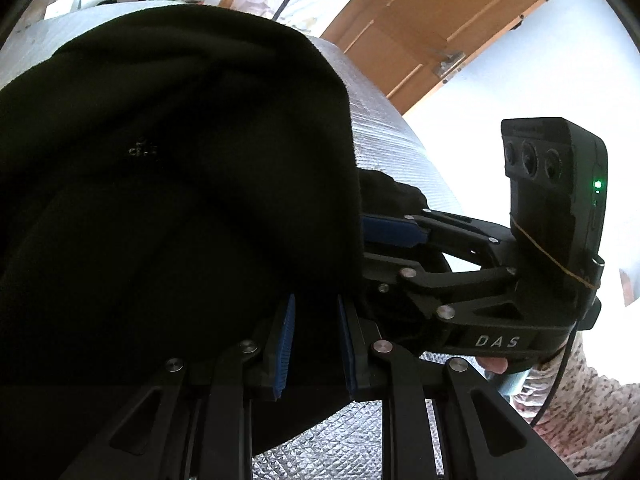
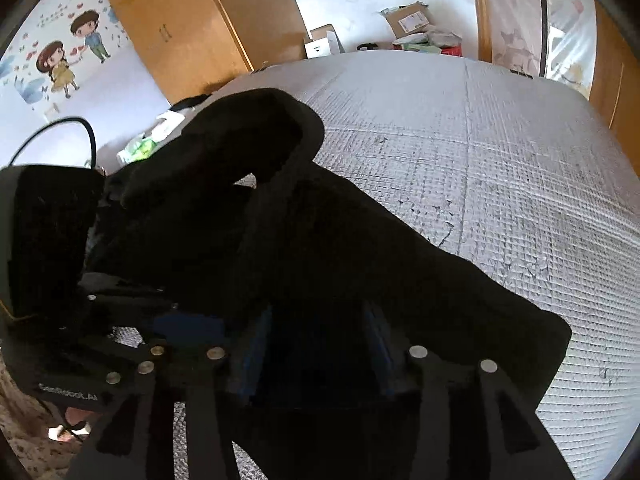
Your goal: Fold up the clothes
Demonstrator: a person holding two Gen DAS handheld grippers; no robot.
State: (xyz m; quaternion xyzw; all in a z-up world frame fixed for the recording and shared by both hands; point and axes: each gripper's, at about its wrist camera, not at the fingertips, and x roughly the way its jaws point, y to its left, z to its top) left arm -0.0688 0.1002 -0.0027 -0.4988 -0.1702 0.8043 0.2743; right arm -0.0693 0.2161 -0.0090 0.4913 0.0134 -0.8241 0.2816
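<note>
I see a wooden door in a bright white wall. A wooden wardrobe stands beside a cartoon wall sticker, with cardboard boxes beyond.

"DAS" stands in white on the right gripper.

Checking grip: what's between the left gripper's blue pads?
Black garment fabric fills the gap between the left gripper pads, seen in the left wrist view.

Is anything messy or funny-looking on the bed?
The black garment isn't flat: it is bunched up, with one part sticking up in a hump near the left gripper. The silver quilted cover under it shows dark scuffs and small tears.
</note>
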